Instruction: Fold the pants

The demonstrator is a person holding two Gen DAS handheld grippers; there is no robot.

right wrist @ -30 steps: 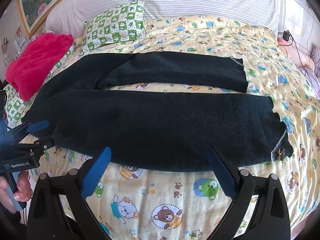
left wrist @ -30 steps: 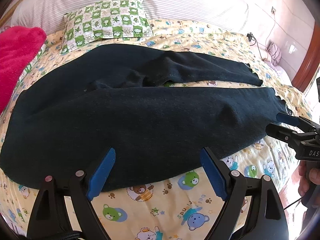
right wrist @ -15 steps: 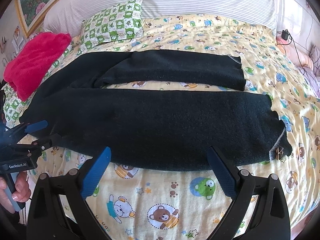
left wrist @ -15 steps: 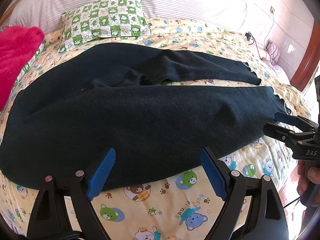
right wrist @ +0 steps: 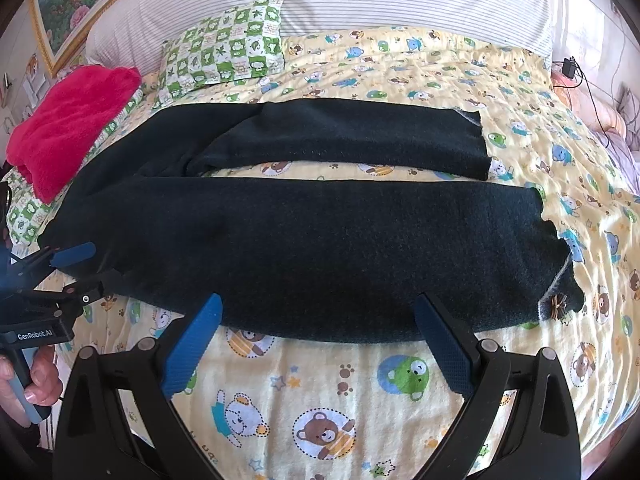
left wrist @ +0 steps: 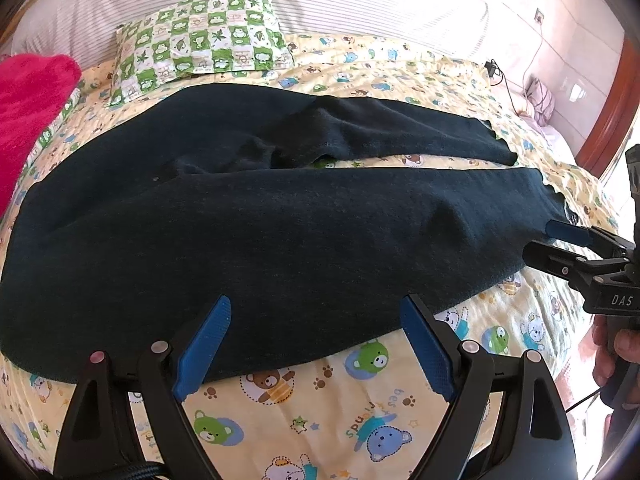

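Dark pants lie spread flat across the bed, waist to the left, both legs running right with a strip of sheet between them; they also show in the right wrist view. My left gripper is open, its blue pads over the near edge of the near leg's upper part. My right gripper is open at the near edge of the same leg toward the cuff. Each gripper shows in the other's view, the right one by the cuff, the left one by the waist.
The bed has a yellow cartoon-print sheet. A green checked pillow lies at the back, a pink blanket at the left. A charger and cable lie at the far right. A wooden bed frame stands at the right.
Both grippers have moved slightly forward toward the near edge of the pants. The pants lie as before.
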